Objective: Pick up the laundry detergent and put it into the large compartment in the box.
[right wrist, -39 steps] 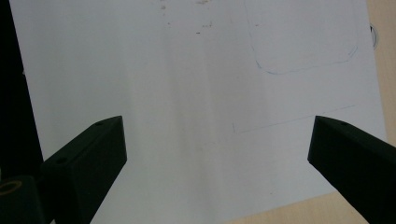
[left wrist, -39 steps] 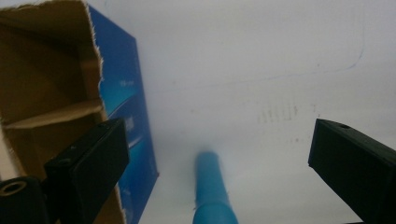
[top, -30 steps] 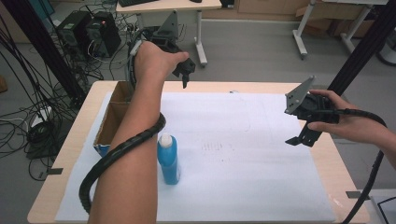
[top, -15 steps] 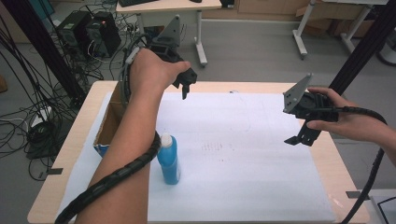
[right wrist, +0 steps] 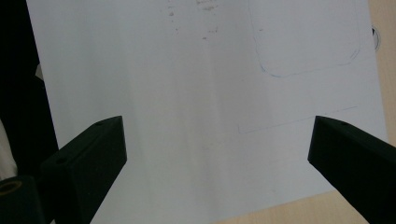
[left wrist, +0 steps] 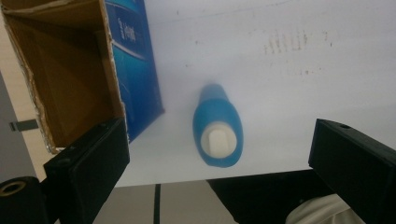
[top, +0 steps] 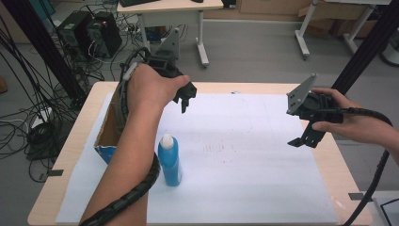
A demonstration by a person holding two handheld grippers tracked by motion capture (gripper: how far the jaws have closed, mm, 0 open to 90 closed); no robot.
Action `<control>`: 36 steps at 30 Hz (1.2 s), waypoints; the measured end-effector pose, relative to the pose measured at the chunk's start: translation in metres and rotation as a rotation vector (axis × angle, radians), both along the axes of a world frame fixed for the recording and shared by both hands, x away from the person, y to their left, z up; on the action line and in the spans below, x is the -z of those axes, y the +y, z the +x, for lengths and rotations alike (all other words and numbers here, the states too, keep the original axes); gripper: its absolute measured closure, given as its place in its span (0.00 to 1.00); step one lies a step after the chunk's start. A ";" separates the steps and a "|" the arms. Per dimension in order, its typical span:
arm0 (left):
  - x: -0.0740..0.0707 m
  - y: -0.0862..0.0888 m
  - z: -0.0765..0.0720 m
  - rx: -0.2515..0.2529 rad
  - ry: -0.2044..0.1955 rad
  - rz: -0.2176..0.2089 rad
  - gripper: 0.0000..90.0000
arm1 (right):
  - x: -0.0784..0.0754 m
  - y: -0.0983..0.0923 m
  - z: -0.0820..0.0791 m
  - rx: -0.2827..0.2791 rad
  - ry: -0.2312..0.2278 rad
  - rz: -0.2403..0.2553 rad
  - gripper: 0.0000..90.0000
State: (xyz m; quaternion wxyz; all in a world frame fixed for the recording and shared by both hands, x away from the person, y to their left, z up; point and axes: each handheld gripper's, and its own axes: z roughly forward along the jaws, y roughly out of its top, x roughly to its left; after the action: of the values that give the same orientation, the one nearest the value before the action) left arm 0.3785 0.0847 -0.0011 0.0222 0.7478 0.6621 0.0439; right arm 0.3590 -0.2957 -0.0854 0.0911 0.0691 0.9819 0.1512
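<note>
Below the left gripper (top: 184,101), jaws spread wide and empty: blue bottle (left wrist: 217,126) upright on the white sheet (top: 244,150), just beside the open cardboard box (left wrist: 70,79), probably lined up for a grasp. Right gripper (top: 308,136) likewise released, held well aside.

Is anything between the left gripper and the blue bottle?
Nothing visible is. The left gripper hangs open above the bottle, which stands upright on the white sheet, with the box off to one side.
</note>
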 end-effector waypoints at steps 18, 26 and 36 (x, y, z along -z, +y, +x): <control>0.035 0.008 -0.008 -0.011 0.037 -0.028 0.06 | 0.001 0.001 -0.003 -0.001 0.001 -0.001 0.05; 0.050 0.005 -0.014 -0.003 0.046 -0.024 0.06 | 0.001 0.003 -0.007 -0.016 -0.007 0.000 0.05; 0.072 0.009 -0.016 -0.018 0.050 -0.037 0.06 | 0.001 0.003 -0.010 -0.016 -0.010 -0.003 0.05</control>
State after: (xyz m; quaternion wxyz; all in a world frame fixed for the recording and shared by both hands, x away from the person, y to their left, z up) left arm 0.3626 0.0935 -0.0727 0.0192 0.7421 0.6699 0.0130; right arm 0.3491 -0.2927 -0.0861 0.0948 0.0604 0.9821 0.1508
